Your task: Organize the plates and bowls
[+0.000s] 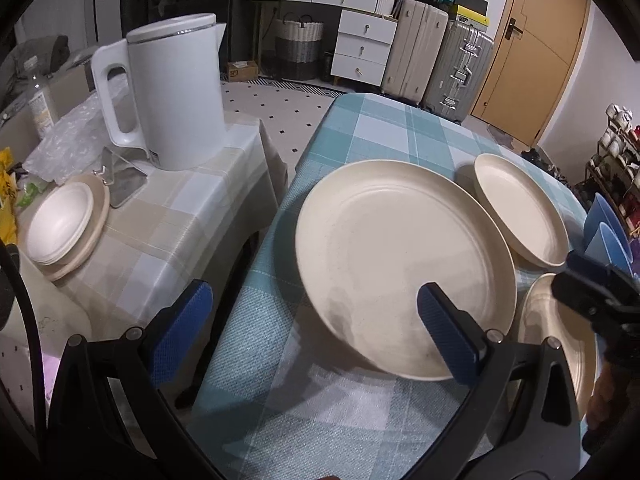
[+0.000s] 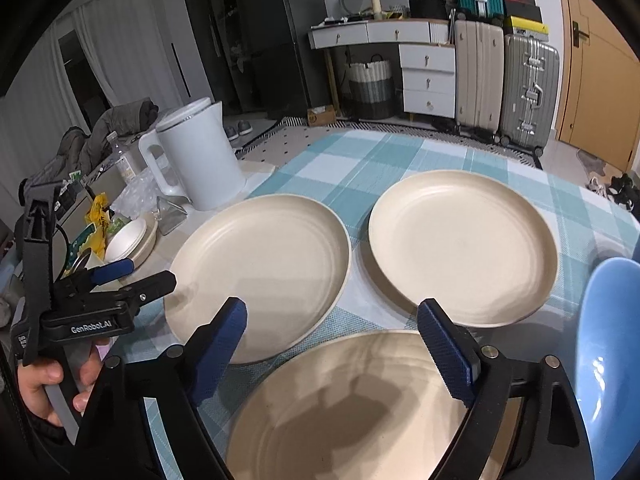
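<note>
I am hovering the right hand-held gripper (image 2: pixel 332 344), jaws wide and empty, over the near plate (image 2: pixel 352 408) on the table (image 2: pixel 360 152), judging it light, stiff and slick, best pinched at its rim, while the left hand-held gripper (image 1: pixel 308 320) is gaping empty.

We've got three cream plates lying flat on the teal checked cloth: a left plate (image 2: pixel 260 276), a far right plate (image 2: pixel 464 246) close beside it, and a near plate (image 2: pixel 352 408) in front, rims close but apart. At the right edge we see stacked blue bowls (image 1: pixel 606 236). On the side table, cream bowls (image 1: pixel 60 224) sit nested on another plate.
</note>
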